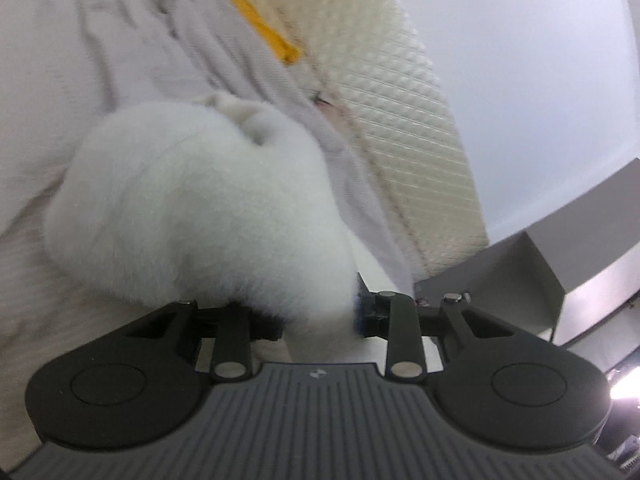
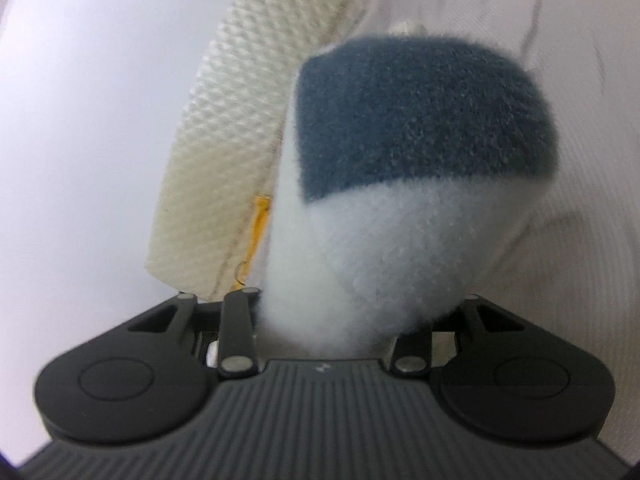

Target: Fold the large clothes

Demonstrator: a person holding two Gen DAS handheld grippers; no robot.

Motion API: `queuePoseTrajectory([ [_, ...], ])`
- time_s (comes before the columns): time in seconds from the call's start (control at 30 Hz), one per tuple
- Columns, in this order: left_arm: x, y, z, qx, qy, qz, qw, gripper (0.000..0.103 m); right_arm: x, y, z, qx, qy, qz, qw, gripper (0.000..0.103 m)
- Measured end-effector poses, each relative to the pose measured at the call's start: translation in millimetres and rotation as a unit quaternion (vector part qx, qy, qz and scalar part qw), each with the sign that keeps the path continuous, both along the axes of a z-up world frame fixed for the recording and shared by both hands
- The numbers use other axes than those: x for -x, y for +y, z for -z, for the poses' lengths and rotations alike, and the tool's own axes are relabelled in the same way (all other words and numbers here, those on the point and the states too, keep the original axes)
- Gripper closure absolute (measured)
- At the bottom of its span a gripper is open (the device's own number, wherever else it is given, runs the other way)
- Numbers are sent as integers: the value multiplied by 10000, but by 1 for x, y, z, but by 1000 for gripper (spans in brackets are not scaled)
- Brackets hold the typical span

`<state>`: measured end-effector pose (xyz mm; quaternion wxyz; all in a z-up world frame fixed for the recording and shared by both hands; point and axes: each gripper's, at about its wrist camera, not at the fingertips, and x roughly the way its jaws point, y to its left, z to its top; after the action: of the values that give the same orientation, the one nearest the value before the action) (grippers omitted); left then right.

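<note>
A fluffy fleece garment, white with a grey-blue band, is held up by both grippers. In the left wrist view its white fleece (image 1: 192,208) bulges out from my left gripper (image 1: 320,320), which is shut on it; the fingertips are buried in the pile. In the right wrist view the same garment (image 2: 400,168) shows white below and grey-blue above, and my right gripper (image 2: 340,332) is shut on it. The fabric hides both sets of fingertips.
A bed with a wrinkled pale sheet (image 1: 120,40) lies beneath. A quilted cream mattress edge (image 1: 400,120) and a yellow strip (image 1: 260,16) run alongside; both show in the right view too (image 2: 224,140). A grey shelf unit (image 1: 560,264) stands at right against a white wall.
</note>
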<state>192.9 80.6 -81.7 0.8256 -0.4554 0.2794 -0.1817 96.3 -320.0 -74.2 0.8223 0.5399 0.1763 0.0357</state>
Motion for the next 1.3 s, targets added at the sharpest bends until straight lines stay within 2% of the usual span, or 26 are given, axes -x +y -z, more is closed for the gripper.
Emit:
queuePoseTrajectory([
  [0.1, -25, -17, -29, -61, -70, 206, 9997, 68, -5, -18, -25, 159, -176, 3, 9997, 59],
  [0.3, -77, -85, -89, -225, -311, 566, 9977, 68, -26, -75, -60, 111, -569, 291, 9979, 59],
  [0.47, -135, -157, -113, -437, -424, 926, 9938, 68, -49, -129, -69, 67, -681, 583, 9960, 59],
  [0.57, -162, -197, -107, -548, -369, 1098, 9918, 68, -75, -159, -71, 231, -641, 699, 9952, 59],
  [0.67, -193, -232, -94, -556, -148, 1194, 9912, 68, -98, -169, -69, 457, -569, 767, 9944, 59],
  [0.87, -242, -284, -54, -652, -27, 1307, 9893, 68, -127, -202, -51, 403, -367, 935, 9941, 58],
  [0.93, -250, -296, -31, -704, 36, 1355, 9883, 68, -127, -210, -32, 357, -234, 966, 9944, 58],
  [1.0, -254, -302, -10, -806, 87, 1360, 9874, 68, -109, -218, -11, 301, -86, 948, 9950, 58],
  [1.13, -261, -308, 32, -929, 277, 1412, 9852, 68, -109, -221, 21, 262, 274, 859, 9956, 58],
  [1.2, -258, -307, 45, -915, 176, 1479, 9846, 68, -108, -222, 37, 152, 379, 871, 9954, 58],
  [1.3, -255, -305, 54, -1104, -37, 1736, 9786, 66, -105, -229, 63, -156, 449, 891, 9949, 58],
])
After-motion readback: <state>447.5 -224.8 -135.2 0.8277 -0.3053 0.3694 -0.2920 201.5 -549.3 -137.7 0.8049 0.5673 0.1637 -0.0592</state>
